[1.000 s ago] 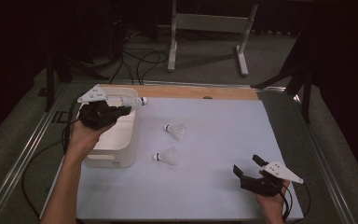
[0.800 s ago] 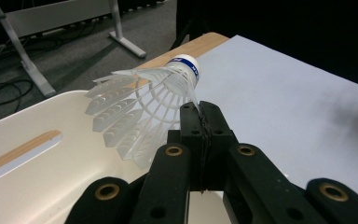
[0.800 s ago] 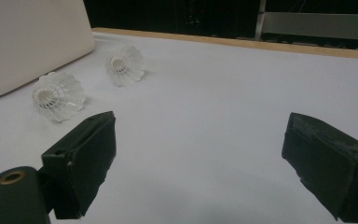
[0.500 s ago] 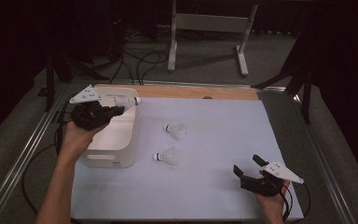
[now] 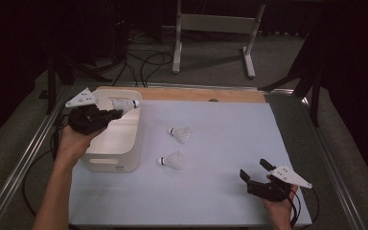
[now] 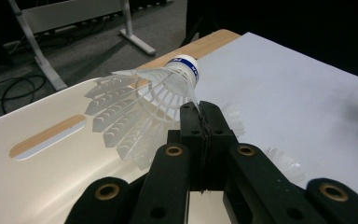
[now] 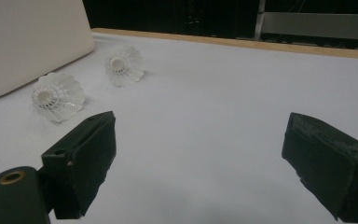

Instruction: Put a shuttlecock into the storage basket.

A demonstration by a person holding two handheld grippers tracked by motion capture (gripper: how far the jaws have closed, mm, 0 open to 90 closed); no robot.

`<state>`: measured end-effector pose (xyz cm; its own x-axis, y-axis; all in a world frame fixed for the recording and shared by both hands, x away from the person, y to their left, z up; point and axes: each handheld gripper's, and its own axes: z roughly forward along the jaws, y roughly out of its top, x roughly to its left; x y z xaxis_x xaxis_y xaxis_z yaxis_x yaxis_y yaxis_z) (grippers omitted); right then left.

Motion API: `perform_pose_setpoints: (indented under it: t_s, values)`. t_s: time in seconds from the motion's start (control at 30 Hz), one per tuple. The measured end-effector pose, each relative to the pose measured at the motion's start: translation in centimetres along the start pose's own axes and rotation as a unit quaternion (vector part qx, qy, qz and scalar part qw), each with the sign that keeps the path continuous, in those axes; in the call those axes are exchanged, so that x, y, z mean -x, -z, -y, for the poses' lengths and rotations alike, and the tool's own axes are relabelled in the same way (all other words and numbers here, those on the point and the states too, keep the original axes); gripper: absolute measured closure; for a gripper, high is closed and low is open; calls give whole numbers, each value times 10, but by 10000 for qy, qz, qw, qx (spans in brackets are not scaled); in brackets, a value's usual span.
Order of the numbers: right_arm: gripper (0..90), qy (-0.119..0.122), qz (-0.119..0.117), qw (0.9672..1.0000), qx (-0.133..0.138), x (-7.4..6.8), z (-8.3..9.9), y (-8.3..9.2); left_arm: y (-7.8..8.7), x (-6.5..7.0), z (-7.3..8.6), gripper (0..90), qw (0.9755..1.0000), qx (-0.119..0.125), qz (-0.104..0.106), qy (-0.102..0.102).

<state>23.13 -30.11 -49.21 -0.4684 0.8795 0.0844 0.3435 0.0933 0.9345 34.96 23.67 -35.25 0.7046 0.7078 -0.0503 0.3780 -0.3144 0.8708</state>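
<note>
Dark room, cables on floor; white mat [image 5: 211, 191] over wooden table [image 5: 196, 94].

The left claw [image 6: 200, 116] hides part of the shuttlecock's [image 6: 144, 98] skirt.

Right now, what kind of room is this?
Probably a lab or test workshop: a white-covered table with metal rails, loose cables on the grey floor, and a hand-held gripper holding a shuttlecock.

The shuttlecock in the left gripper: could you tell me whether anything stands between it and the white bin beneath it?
Nothing visible does. The left gripper pinches the shuttlecock by its skirt right above the white bin, whose open top lies directly below. The two other shuttlecocks lie apart on the mat.
</note>
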Motion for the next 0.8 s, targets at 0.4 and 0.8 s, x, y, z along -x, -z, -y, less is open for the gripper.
perform_pose_setpoints:
  t_s: [0.4,0.8]
  values:
    - [99,-22,-5,10000,-4,-1,0,-1,6,-4,4,900,9999,-51,-88,28]
    - [99,9,-4,10000,-5,-1,0,-1,10,-5,6,899,9998,-65,-155,50]
